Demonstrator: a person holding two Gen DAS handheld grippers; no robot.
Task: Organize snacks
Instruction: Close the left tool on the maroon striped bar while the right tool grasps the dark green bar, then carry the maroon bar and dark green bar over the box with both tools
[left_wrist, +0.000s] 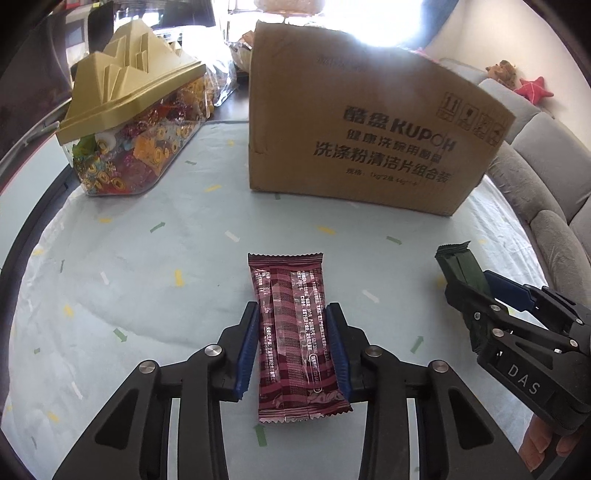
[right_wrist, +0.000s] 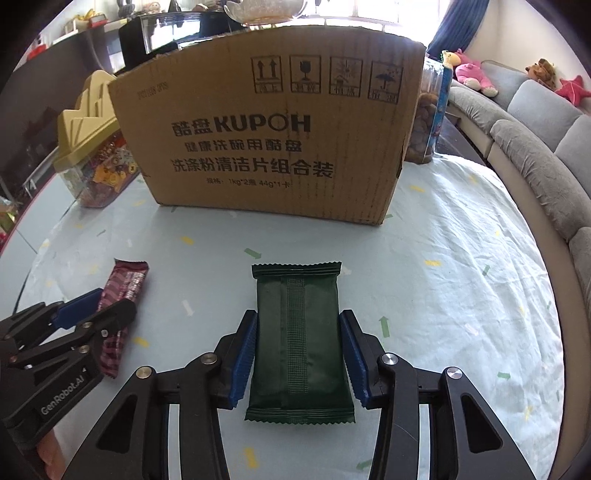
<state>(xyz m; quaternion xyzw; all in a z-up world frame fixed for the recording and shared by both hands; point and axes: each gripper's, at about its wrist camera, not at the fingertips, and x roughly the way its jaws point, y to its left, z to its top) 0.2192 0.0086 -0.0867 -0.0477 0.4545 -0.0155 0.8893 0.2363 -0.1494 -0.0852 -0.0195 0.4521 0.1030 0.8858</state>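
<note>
A maroon snack packet (left_wrist: 295, 339) lies between the blue pads of my left gripper (left_wrist: 293, 314), which is shut on its sides just above the table. A dark green snack packet (right_wrist: 299, 343) lies between the pads of my right gripper (right_wrist: 297, 323), shut on its sides. In the left wrist view the right gripper (left_wrist: 469, 284) shows at the right with the green packet (left_wrist: 458, 264). In the right wrist view the left gripper (right_wrist: 107, 302) shows at the left with the maroon packet (right_wrist: 122, 295). A brown cardboard box (left_wrist: 365, 129) stands behind both, also in the right wrist view (right_wrist: 273, 140).
A clear candy container with a gold lid (left_wrist: 129, 125) stands at the back left. A clear jar of brown snacks (right_wrist: 428, 122) stands right of the box. A light tablecloth (left_wrist: 147, 258) covers the round table. A grey sofa (right_wrist: 535, 140) with plush toys is at the right.
</note>
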